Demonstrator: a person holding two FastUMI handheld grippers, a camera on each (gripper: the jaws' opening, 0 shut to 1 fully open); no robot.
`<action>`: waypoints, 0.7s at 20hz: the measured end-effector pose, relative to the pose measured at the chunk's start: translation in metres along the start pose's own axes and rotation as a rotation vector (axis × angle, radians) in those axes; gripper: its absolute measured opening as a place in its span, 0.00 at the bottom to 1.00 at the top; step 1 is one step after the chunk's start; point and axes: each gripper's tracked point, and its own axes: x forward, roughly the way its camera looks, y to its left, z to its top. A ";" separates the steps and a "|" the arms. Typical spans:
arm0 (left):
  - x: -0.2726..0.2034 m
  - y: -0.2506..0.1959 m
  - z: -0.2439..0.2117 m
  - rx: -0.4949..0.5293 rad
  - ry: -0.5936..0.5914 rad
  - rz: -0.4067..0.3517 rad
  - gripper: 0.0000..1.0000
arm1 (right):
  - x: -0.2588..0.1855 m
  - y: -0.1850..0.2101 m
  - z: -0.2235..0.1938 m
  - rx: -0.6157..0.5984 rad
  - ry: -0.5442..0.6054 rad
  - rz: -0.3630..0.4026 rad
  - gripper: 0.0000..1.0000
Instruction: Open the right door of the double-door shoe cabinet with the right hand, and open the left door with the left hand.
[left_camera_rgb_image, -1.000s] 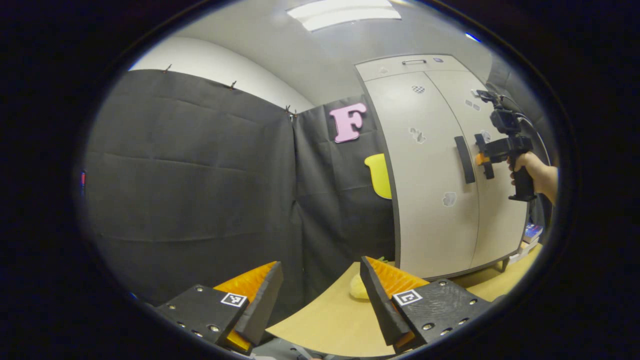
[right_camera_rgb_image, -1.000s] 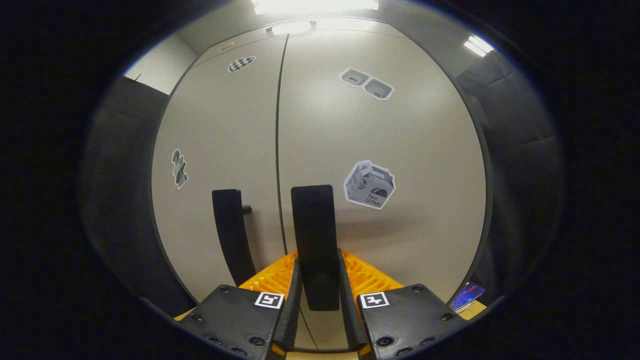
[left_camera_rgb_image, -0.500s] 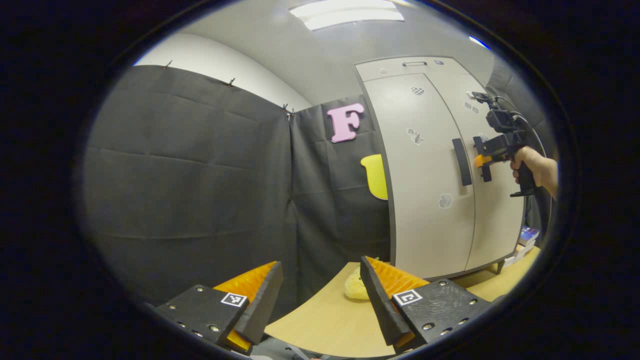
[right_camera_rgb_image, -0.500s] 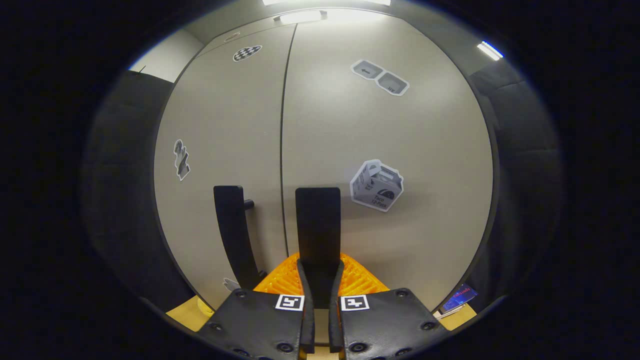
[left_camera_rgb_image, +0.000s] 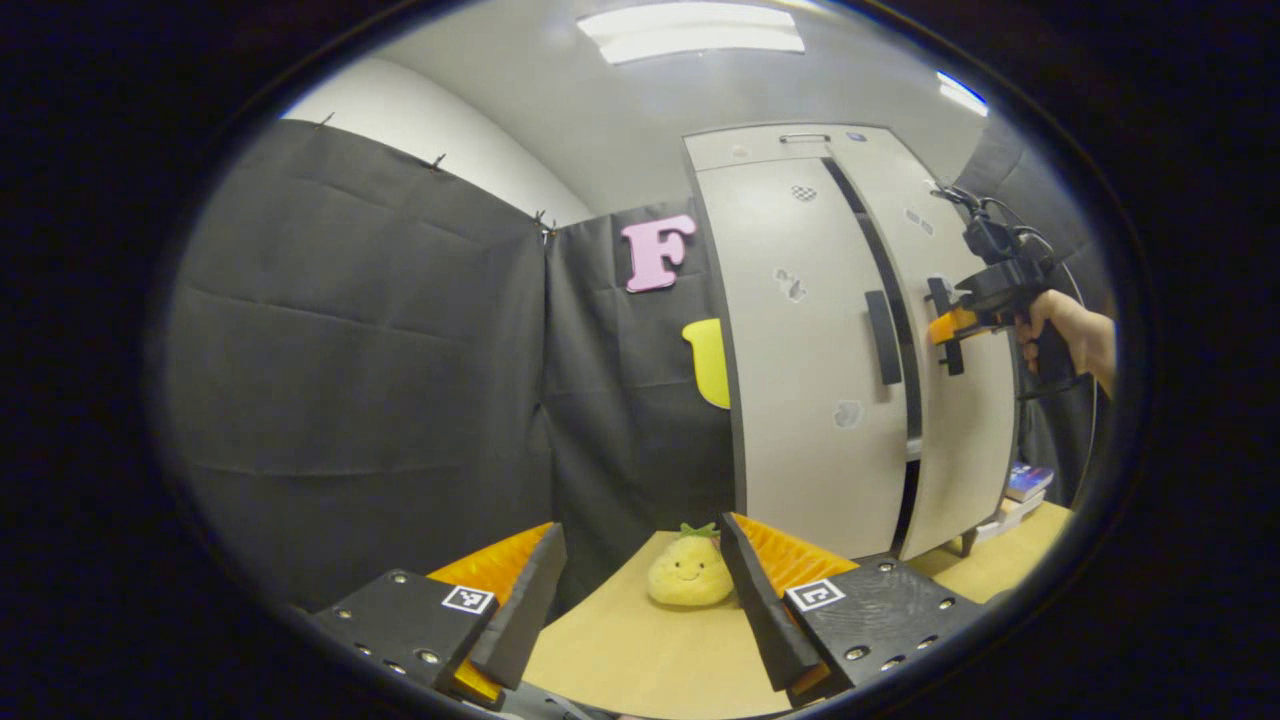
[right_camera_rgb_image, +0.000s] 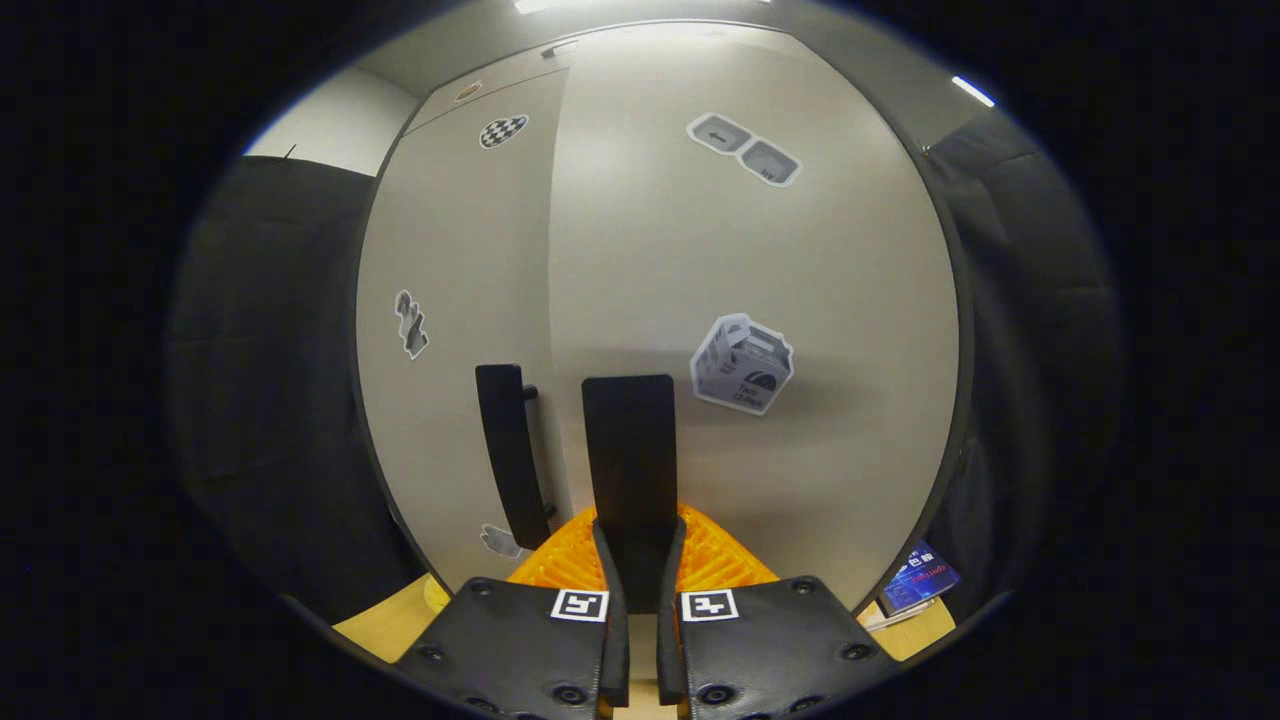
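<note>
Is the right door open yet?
Ajar. In the left gripper view a dark gap separates the right door from the left door; the right gripper clamps its handle.

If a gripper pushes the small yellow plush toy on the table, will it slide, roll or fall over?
The plush toy looks soft and rounded, so it would probably squash a little and then tumble or roll, not slide cleanly. It seems light for its size, so a gentle push may move it far. It sits upright on the wooden table, near the open left gripper.
</note>
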 end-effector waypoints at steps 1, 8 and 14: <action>0.001 -0.006 0.002 -0.001 -0.005 -0.013 0.90 | -0.002 -0.001 0.000 0.001 0.000 0.004 0.09; 0.004 -0.044 0.004 -0.014 -0.017 -0.106 0.90 | -0.019 -0.004 0.002 0.004 0.004 0.026 0.12; 0.009 -0.082 0.011 -0.008 -0.030 -0.182 0.90 | -0.027 -0.007 0.007 0.012 0.003 0.037 0.12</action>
